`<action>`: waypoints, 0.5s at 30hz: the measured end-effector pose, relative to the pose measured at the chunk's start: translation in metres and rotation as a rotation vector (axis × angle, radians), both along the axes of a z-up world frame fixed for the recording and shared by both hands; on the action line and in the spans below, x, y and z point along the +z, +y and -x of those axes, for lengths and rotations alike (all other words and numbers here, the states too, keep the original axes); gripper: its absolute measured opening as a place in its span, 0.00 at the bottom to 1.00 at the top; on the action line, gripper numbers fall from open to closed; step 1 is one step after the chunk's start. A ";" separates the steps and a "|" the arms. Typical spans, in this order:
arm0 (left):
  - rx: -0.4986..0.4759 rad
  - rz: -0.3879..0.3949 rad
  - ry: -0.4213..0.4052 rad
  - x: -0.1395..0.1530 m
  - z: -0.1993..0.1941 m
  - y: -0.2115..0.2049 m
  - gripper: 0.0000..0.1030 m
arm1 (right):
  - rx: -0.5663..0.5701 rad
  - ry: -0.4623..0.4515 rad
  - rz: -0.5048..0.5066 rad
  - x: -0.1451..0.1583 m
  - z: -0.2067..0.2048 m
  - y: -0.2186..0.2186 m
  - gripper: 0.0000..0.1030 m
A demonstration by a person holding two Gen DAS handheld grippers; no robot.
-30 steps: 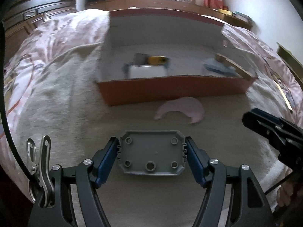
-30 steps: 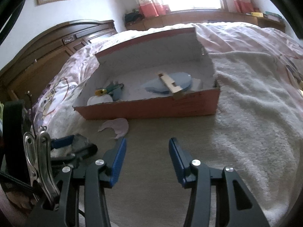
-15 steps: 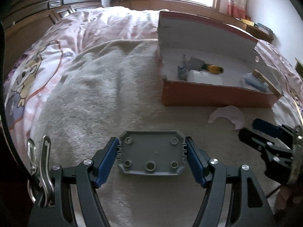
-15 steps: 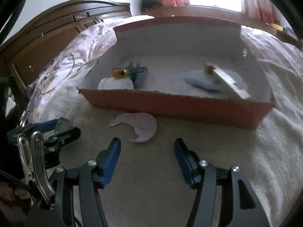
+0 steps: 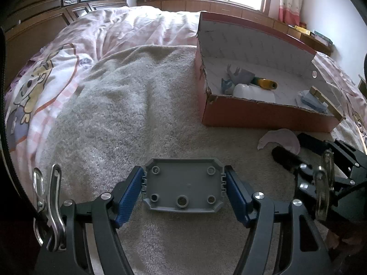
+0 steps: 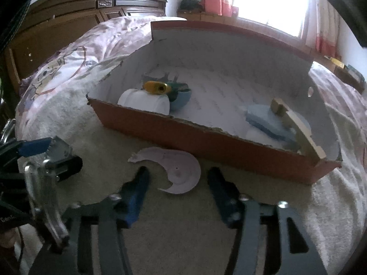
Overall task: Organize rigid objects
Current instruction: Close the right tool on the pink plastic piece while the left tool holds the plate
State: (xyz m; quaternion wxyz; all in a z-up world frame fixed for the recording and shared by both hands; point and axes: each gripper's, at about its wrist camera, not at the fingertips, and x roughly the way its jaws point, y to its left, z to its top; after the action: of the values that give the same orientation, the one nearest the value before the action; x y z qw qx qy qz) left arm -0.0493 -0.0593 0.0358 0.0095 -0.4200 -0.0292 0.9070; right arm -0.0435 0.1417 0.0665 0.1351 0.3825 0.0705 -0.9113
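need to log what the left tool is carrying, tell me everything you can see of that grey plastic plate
The grey rectangular plastic plate looks like a moulded cover with clipped corners and a raised rim. Its upward face shows four round corner bosses and a larger round hole near the closer edge, with small ribbed notches on both short sides. The left tool clamps it by those short sides with its blue pads, holding it roughly flat over the beige towel. Nothing else touches it.

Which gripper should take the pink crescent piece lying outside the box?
Right. The right gripper is open with the pink crescent piece just ahead of its fingertips, while the left gripper is shut on the grey plate.
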 end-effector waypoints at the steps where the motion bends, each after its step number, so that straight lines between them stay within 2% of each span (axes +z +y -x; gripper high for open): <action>1: 0.001 0.000 0.000 0.000 0.000 0.000 0.69 | -0.007 0.001 0.001 0.000 0.000 0.001 0.41; 3: 0.003 -0.002 0.001 0.000 -0.001 -0.001 0.69 | -0.019 0.002 0.009 0.001 0.000 0.005 0.33; 15: 0.004 -0.004 0.003 0.000 -0.001 -0.001 0.69 | -0.034 -0.016 0.093 0.002 -0.009 0.028 0.30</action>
State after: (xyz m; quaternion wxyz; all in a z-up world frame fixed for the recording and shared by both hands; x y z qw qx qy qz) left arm -0.0486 -0.0606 0.0360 0.0088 -0.4188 -0.0317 0.9075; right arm -0.0342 0.1696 0.0685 0.1380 0.3841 0.0206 -0.9127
